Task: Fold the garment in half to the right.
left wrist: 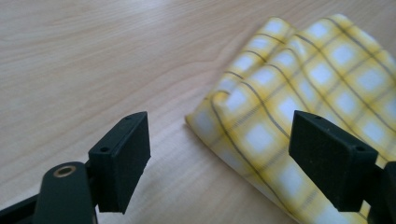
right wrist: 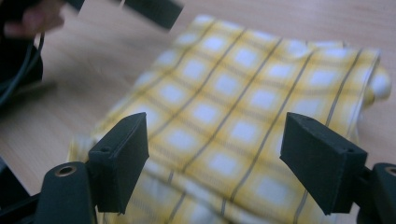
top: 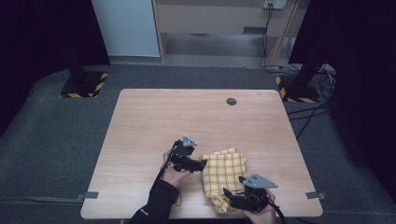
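On the desk (top: 154,121), toward its near right, lies the folded yellow checked cloth (top: 224,173). Left gripper (top: 201,164) at its left edge and right gripper (top: 227,193) at its near end both stand wide open, holding nothing. Judged step: approaching to grasp; next, closing on an edge. Fold layers are indistinct.

I see my left gripper (top: 201,164) and right gripper (top: 226,192) as matte black rigs, each topped by a grey three-cornered plate. Their jaws are blocky black pads with small screw holes and a brass-ringed bolt. A black sleeve (top: 156,201) covers the left forearm; black cables trail back.
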### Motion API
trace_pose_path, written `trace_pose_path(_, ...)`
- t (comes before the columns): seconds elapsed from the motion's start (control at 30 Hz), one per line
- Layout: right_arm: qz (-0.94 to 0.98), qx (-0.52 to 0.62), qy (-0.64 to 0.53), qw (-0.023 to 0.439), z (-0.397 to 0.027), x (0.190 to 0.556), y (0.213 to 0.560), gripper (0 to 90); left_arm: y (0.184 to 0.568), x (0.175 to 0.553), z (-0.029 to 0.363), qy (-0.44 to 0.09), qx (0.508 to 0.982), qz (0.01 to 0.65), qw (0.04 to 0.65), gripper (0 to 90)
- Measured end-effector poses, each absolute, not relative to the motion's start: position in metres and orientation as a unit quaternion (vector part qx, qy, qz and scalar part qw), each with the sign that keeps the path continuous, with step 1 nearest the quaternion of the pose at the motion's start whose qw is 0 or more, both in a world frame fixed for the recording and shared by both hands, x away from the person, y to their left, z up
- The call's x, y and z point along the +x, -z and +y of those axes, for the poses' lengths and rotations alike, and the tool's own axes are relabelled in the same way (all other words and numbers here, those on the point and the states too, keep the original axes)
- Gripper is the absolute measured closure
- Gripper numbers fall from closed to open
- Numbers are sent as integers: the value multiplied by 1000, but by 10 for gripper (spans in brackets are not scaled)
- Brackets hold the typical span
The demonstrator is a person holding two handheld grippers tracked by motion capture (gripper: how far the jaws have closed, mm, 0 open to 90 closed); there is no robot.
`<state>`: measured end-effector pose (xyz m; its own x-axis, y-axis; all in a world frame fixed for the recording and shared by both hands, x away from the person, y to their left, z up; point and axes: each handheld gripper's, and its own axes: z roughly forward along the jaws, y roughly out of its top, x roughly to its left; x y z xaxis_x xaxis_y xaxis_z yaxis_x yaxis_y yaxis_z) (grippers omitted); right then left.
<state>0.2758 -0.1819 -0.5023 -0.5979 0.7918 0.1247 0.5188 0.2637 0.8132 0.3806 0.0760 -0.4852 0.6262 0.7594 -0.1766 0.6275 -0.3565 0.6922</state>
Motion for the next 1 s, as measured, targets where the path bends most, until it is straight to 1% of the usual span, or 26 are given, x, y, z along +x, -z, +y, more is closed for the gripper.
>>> trace_pose_path(0.2,771,425,-453,141,-186,309,486,221,485,355,85,-74,820,417,385,184)
trace_pose_path(0.37,763,432,-457,148,-191,333,472,225,491,336,89,-56,818,415,395,177)
trace_pose_path(0.53,769,426,-449,159,-190,351,455,233,494,322,82,-51,826,405,389,169)
trace_pose_path(0.63,778,425,-436,153,-191,361,451,232,497,315,80,-48,829,401,387,169)
trace_pose_path(0.7,785,425,-422,158,-194,365,450,234,498,314,79,-46,831,399,385,169)
trace_pose_path(0.77,786,427,-414,167,-199,369,450,254,498,312,77,-44,830,398,389,169)
trace_pose_path(0.87,778,438,-417,171,-209,375,454,310,498,309,73,-40,833,391,389,168)
trace_pose_path(1.0,783,448,-402,158,-218,383,465,359,501,303,66,-37,839,382,385,167)
